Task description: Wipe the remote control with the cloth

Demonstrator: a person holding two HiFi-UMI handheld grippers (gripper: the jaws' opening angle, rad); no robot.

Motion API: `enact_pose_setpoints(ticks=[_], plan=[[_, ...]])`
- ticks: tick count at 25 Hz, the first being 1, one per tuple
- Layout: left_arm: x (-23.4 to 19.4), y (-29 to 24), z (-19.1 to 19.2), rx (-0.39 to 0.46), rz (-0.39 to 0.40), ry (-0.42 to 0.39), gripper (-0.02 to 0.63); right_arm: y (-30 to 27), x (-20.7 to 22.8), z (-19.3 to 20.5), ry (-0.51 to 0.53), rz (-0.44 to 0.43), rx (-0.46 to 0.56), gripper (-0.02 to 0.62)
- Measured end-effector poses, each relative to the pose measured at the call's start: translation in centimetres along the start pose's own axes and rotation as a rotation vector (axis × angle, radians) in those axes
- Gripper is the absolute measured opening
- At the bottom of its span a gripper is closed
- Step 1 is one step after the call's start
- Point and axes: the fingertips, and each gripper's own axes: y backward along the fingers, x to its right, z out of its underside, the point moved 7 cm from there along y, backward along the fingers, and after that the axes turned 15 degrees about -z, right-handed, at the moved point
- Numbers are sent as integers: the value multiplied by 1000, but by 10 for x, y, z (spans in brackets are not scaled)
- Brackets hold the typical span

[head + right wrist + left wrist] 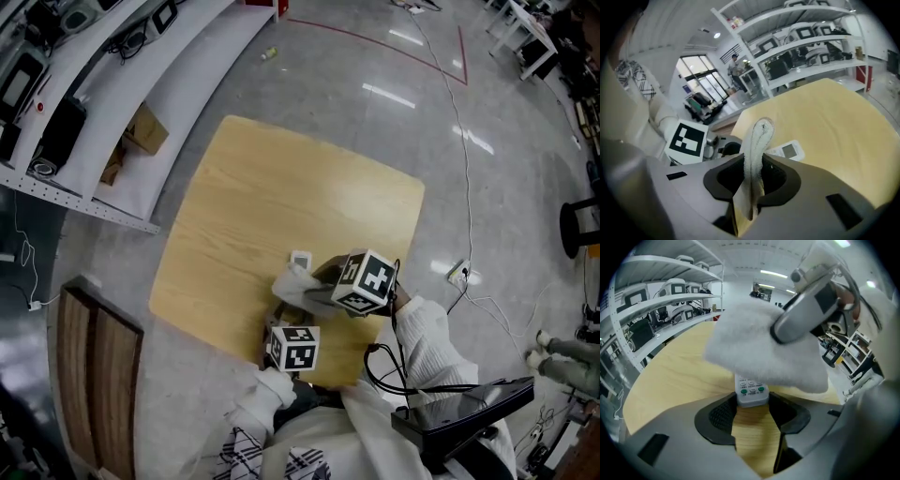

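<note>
A white remote control [751, 392] lies on the wooden table [244, 197]. Its near end, with green buttons, sits between the pads of my left gripper [751, 403], which is shut on it. A white fluffy cloth [764, 350] is draped over the rest of the remote. My right gripper [754, 174] is shut on a fold of that cloth [757, 145] and holds it over the remote from the right. In the head view the cloth [292, 284] hides most of the remote [300, 259], with the left gripper [284, 323] below it and the right gripper [323, 292] beside it.
White shelves [112, 84] with equipment run along the table's far left side. A wooden bench [94, 375] stands at the near left. Cables [464, 187] trail over the grey floor at the right. Bare tabletop stretches beyond the remote.
</note>
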Motion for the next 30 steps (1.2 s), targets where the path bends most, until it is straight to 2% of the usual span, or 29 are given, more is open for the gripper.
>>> enact_pose_setpoints(ticks=[2, 5, 9, 20, 25, 30], plan=[[1, 1, -1, 2, 1, -2, 218, -20, -1, 0, 29, 3, -83, 89], [2, 3, -2, 2, 5, -2, 218, -28, 14, 2, 17, 116, -146, 89], [3, 4, -2, 2, 4, -3, 218, -15, 27, -3, -19, 214, -121, 89], [0, 1, -1, 8, 5, 2, 218, 58, 69, 11, -297, 615, 190, 89], [-2, -2, 3, 41, -9, 6, 219, 78, 53, 37, -397, 666, 369, 89], [-4, -2, 5, 43, -9, 8, 219, 82, 32, 67, -448, 677, 427, 89]])
